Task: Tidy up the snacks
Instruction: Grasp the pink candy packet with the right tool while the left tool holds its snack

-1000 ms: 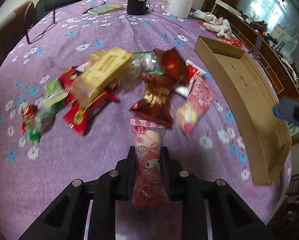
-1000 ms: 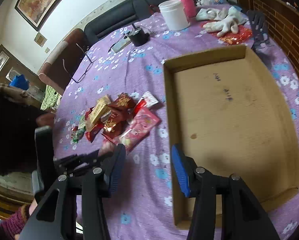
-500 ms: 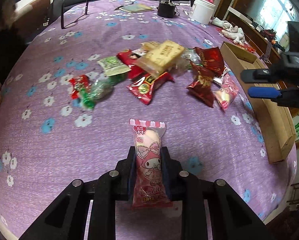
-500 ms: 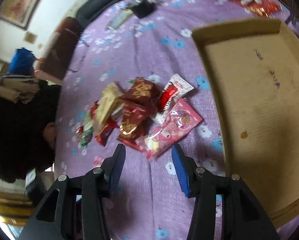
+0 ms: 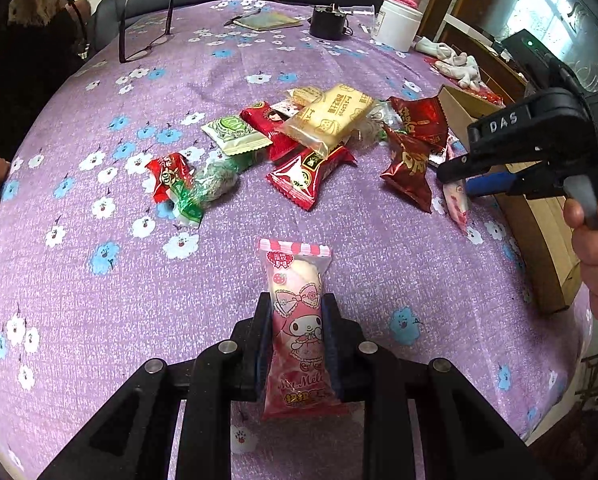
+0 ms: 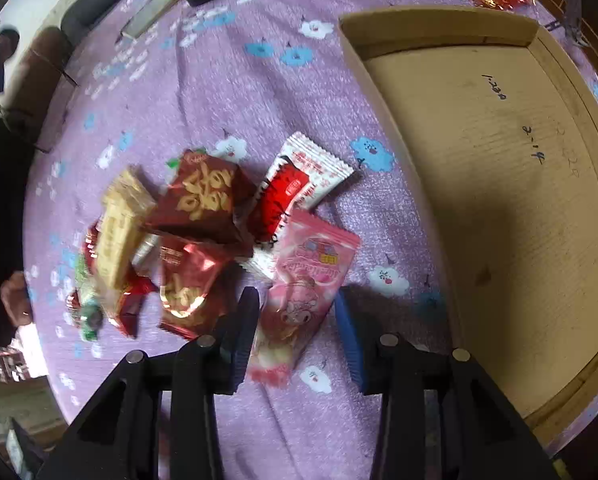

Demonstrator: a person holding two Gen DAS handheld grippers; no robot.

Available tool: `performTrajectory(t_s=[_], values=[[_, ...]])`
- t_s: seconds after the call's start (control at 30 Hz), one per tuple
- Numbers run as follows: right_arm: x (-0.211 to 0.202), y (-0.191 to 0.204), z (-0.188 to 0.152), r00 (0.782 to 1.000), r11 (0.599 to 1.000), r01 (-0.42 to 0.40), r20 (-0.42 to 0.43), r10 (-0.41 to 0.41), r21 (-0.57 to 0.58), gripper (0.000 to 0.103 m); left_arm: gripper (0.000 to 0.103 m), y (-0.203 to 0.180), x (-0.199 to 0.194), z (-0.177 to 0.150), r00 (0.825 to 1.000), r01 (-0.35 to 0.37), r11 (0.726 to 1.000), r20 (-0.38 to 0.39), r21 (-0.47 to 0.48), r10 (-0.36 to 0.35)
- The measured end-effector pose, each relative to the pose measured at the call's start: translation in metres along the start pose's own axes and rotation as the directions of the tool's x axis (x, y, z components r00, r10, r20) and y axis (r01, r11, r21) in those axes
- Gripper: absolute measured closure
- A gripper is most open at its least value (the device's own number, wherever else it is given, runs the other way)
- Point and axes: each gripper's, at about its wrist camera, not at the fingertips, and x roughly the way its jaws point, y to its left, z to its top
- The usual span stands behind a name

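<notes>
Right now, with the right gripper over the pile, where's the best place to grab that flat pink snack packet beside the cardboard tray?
Grip the pink packet across its narrow width near the lower end, coming from above. It lies flat, long axis between the right gripper fingers, which have just been closing around it.

Bare cloth [image 5: 147, 320] lies open nearside; snack pile [image 5: 323, 136] crowds beside cardboard tray [image 6: 499, 184].
</notes>
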Motion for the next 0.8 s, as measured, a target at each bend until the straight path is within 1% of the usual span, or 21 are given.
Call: performTrajectory(t_s=[0.07,0.17,0.23,0.37,0.4,0.5,0.57,0.67,0.8], values=[[-0.002,0.007,-0.005,1.0,0.998,-0.002,0.003,0.002,-0.06,0.076,0.079,0.001,0.0,0.0,1.0,0.005,1.0,0.001,0.001,-0.005],[-0.008,0.014,-0.018,1.0,0.989,-0.01,0.02,0.013,-0.15,0.083,0.079,0.001,0.001,0.001,1.0,0.007,1.0,0.004,0.011,-0.007],[-0.013,0.02,-0.031,1.0,0.979,-0.002,0.028,0.008,-0.203,0.084,0.079,0.0,0.001,0.002,1.0,0.008,1.0,0.009,0.018,-0.009],[-0.018,0.02,-0.051,0.999,0.968,-0.016,0.046,0.028,-0.25,0.086,0.079,0.0,0.001,0.004,1.0,0.02,1.0,0.01,0.015,-0.02],[-0.017,0.018,-0.052,0.997,0.966,-0.036,0.051,0.051,-0.254,0.086,0.079,0.001,0.001,0.004,1.0,0.026,1.0,0.01,0.007,-0.026],[-0.026,0.02,-0.065,0.994,0.96,-0.062,0.07,0.084,-0.274,0.086,0.079,0.001,-0.003,0.006,0.999,0.035,0.999,0.019,0.004,-0.035],[-0.032,0.019,-0.072,0.986,0.954,-0.122,0.075,0.147,-0.275,0.086,0.079,0.0,-0.006,0.007,0.999,0.043,0.999,0.03,0.002,-0.043],[-0.038,0.017,-0.081,0.978,0.946,-0.159,0.085,0.19,-0.283,0.085,0.08,-0.002,-0.01,0.007,0.999,0.042,0.999,0.033,0.001,-0.042],[-0.041,0.018,-0.086,0.972,0.941,-0.192,0.081,0.223,-0.279,0.085,0.08,-0.006,-0.015,0.006,0.998,0.04,0.999,0.04,0.002,-0.04]])
